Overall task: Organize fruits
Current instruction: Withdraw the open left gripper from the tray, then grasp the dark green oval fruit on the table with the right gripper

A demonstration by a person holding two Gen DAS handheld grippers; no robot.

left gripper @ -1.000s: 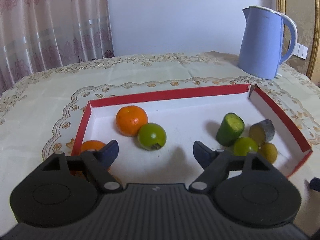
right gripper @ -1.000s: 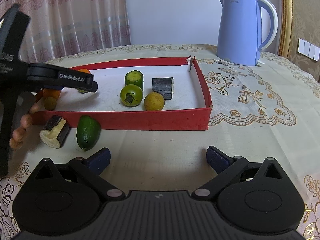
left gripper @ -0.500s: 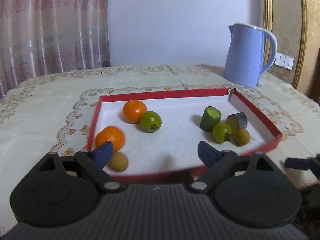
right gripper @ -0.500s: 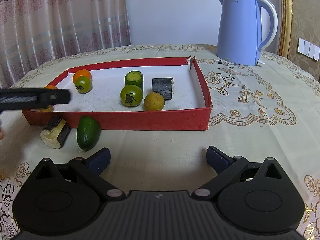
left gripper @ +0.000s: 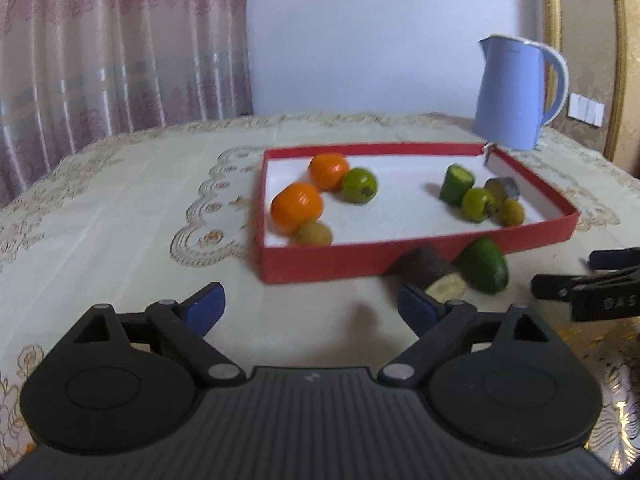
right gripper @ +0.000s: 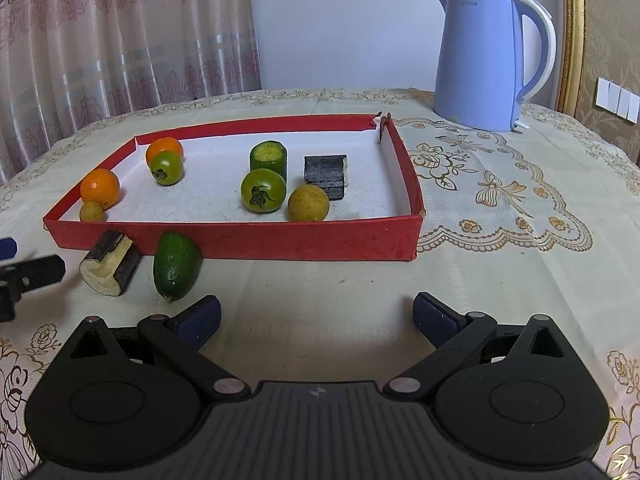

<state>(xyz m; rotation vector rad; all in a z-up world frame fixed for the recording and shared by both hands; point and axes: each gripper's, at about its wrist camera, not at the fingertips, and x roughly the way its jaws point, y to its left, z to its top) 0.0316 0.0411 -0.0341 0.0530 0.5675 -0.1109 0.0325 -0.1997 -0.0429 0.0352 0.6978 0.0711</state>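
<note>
A red tray point(right gripper: 280, 242) with a white floor holds two oranges point(right gripper: 100, 189) point(right gripper: 164, 149), a green tomato point(right gripper: 167, 167) and a small yellow fruit point(right gripper: 92, 212) on its left. Its right side has a cucumber piece point(right gripper: 268, 156), a second tomato point(right gripper: 263, 190), a dark eggplant block point(right gripper: 325, 172) and a yellow fruit point(right gripper: 308, 203). In front of the tray lie an eggplant piece point(right gripper: 110, 268) and a cucumber end point(right gripper: 176, 266). My left gripper point(left gripper: 312, 306) is open and empty before the tray's near wall point(left gripper: 400, 256). My right gripper point(right gripper: 316, 316) is open and empty over the cloth.
A blue kettle point(right gripper: 484, 60) stands behind the tray's far right corner. An embroidered cream tablecloth point(right gripper: 500, 200) covers the table. Curtains point(right gripper: 120, 40) hang at the back left. One finger of the left gripper point(right gripper: 24, 276) shows at the right wrist view's left edge.
My left gripper has drawn back from over the tray to the cloth in front of it, and its jaws stand a little wider. The right gripper has stayed put.
</note>
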